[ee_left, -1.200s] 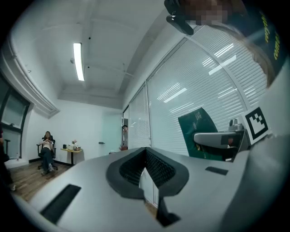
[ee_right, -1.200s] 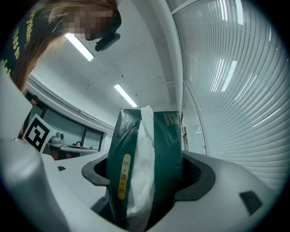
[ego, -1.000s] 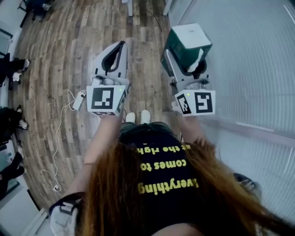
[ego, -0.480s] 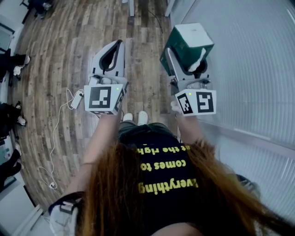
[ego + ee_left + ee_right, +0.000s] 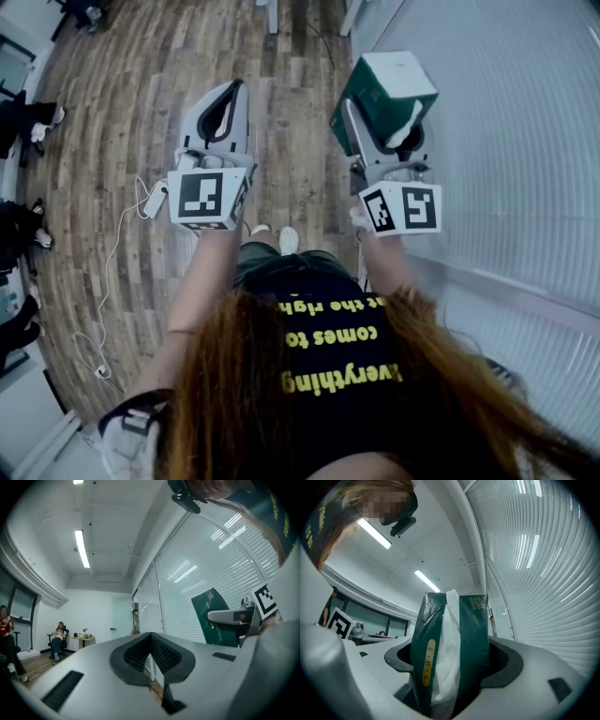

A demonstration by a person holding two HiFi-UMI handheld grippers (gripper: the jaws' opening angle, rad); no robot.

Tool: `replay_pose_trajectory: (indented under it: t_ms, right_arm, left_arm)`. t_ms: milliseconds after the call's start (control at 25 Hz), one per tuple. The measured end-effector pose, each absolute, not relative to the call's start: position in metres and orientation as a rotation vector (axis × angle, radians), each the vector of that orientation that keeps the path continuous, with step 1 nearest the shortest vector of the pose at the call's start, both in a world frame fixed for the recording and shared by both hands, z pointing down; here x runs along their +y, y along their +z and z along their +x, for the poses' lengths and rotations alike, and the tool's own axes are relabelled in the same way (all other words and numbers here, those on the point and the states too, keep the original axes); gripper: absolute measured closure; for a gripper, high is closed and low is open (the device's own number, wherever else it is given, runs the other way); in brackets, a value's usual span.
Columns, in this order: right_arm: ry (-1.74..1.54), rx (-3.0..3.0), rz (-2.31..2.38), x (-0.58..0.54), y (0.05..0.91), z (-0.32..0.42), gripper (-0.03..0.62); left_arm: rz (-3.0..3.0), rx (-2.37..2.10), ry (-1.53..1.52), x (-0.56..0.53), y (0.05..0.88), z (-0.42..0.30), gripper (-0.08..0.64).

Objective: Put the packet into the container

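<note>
A dark green tissue packet (image 5: 386,92) with white tissue showing at its slit is clamped in my right gripper (image 5: 380,131), held up in the air by the white blinds. In the right gripper view the packet (image 5: 452,648) stands upright between the two jaws, which press on both its sides. My left gripper (image 5: 225,112) is raised beside it, shut, with its jaws meeting and nothing between them (image 5: 151,651). From the left gripper view the packet (image 5: 213,616) shows at the right. No container is in view.
Below is a wooden floor (image 5: 122,112) with a white cable and power strip (image 5: 155,200) at the left. White blinds (image 5: 506,141) fill the right side. People sit on chairs (image 5: 58,639) at the far end of the room.
Both grippers have drifted slightly up and forward in the head view, the packet still held. The person's feet have shifted a little on the floor.
</note>
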State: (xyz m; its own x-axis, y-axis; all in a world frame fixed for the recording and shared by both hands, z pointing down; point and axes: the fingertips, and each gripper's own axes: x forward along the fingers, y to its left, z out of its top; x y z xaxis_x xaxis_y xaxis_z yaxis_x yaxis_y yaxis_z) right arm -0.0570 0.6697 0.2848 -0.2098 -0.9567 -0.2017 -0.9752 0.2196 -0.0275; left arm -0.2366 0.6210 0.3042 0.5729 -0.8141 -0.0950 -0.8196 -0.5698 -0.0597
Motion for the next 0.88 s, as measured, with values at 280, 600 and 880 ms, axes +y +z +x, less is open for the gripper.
replay_pose_trajectory:
  t_ms: [280, 600, 880]
  right_arm:
    - [0.145, 2.291, -1.848, 0.685, 0.290, -0.057, 0.207]
    - [0.124, 2.267, -1.876, 0.683, 0.297, -0.059, 0.207]
    - [0.170, 2.253, -1.871, 0.688, 0.297, -0.073, 0.207]
  left_arm:
    - [-2.665, 1.407, 0.061, 0.633, 0.304, -0.243, 0.558]
    - [-2.698, 1.390, 0.087, 0.630, 0.307, -0.249, 0.558]
    - [-2.700, 1.383, 0.116, 0.632, 0.312, -0.264, 0.558]
